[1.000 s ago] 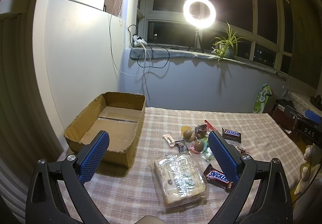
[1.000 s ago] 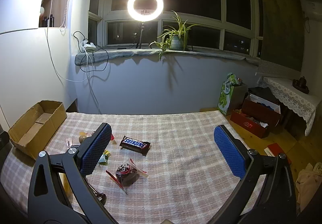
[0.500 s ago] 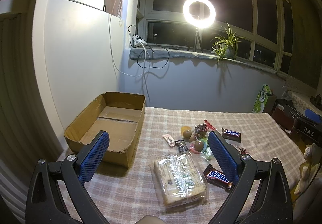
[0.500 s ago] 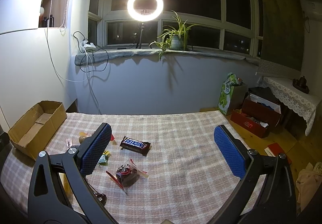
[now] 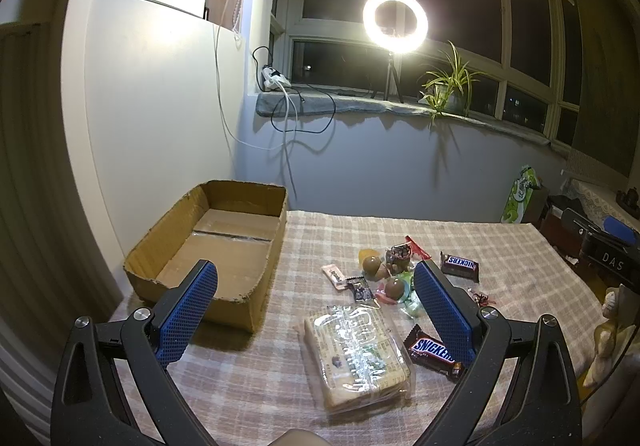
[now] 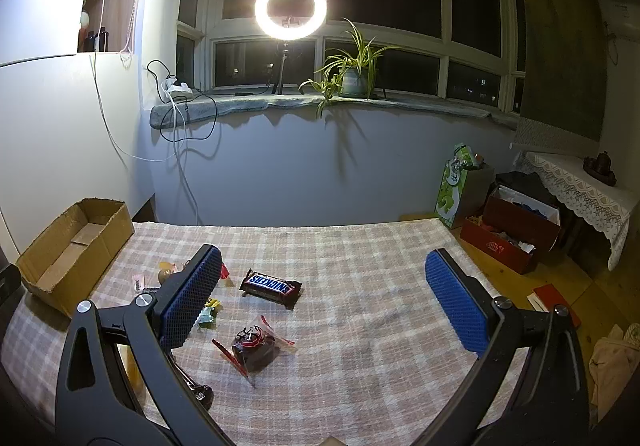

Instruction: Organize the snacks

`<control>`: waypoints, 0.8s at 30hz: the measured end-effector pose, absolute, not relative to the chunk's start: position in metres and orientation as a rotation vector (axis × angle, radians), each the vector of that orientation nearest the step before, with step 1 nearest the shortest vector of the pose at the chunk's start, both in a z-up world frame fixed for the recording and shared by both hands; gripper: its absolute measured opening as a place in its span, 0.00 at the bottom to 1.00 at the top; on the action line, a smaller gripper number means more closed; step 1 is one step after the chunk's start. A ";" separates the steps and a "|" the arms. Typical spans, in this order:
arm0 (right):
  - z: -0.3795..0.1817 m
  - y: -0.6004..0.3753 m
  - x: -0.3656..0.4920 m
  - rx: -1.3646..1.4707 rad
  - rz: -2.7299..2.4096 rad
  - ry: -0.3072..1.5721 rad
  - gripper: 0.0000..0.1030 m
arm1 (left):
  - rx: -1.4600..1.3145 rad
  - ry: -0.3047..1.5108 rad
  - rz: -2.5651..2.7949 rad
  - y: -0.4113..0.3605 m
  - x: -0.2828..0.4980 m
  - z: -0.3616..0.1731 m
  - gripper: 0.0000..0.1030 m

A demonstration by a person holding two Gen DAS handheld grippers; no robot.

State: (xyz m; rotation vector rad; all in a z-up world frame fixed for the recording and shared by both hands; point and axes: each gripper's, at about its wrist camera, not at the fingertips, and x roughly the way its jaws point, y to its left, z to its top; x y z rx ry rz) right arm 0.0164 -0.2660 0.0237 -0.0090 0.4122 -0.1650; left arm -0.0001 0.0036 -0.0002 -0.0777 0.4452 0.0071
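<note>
An open cardboard box sits empty at the left of the checked tablecloth; it also shows in the right wrist view. A clear-wrapped block of wafers lies below my left gripper, which is open and empty above it. Two Snickers bars and small candies lie nearby. My right gripper is open and empty above a Snickers bar and a dark wrapped candy.
A wall runs close behind the table, with a sill holding a ring light and a plant. Right of the table stand a green bag, a red box and a lace-covered side table.
</note>
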 end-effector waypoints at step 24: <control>0.012 -0.262 0.020 -0.014 -0.156 0.429 1.00 | -0.086 0.471 -0.002 0.004 0.005 -0.008 0.96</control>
